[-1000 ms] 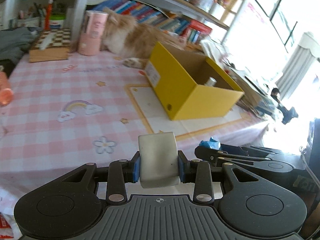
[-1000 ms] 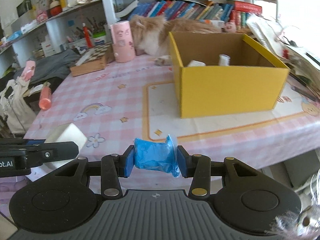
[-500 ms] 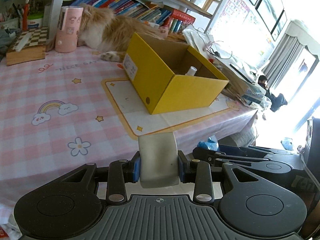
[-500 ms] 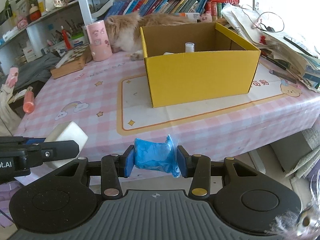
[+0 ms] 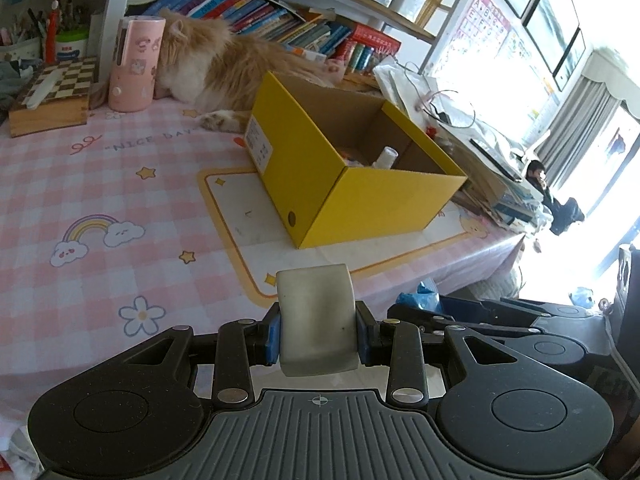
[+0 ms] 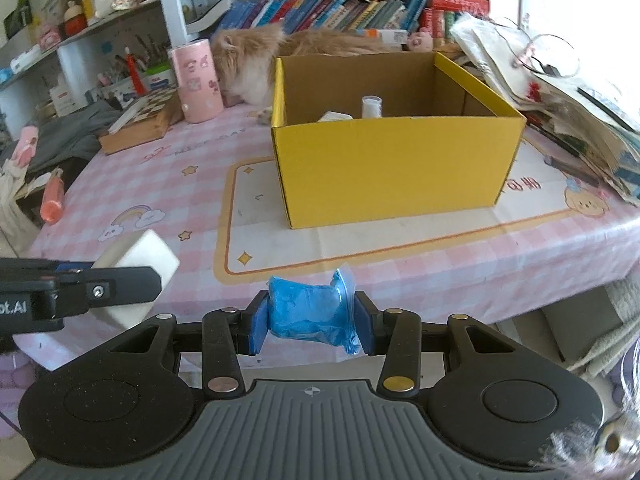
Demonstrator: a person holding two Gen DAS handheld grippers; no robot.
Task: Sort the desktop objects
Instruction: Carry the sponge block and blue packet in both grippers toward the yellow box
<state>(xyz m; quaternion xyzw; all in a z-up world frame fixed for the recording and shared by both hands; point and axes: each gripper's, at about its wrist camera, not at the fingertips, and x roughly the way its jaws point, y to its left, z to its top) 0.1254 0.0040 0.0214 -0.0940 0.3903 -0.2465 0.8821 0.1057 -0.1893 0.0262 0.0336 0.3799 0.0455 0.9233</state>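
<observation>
My left gripper (image 5: 317, 326) is shut on a white block (image 5: 316, 316), held above the near table edge. The block also shows in the right wrist view (image 6: 136, 258). My right gripper (image 6: 310, 322) is shut on a blue plastic packet (image 6: 310, 312), held just right of the left one; the packet shows in the left wrist view (image 5: 420, 300). An open yellow cardboard box (image 6: 384, 168) stands ahead on the pink checked table (image 5: 80, 184). A small white bottle (image 6: 371, 106) and a white item (image 6: 334, 117) lie inside it.
An orange cat (image 5: 224, 68) lies behind the box. A pink cylinder (image 5: 134, 64) and a chessboard box (image 5: 52, 92) stand at the back left. Piled papers and books (image 6: 560, 92) crowd the right side. An orange tube (image 6: 52, 200) lies at the left edge.
Both grippers have moved forward and closer to the table and the yellow box, which now looks larger. Each still holds its object.
</observation>
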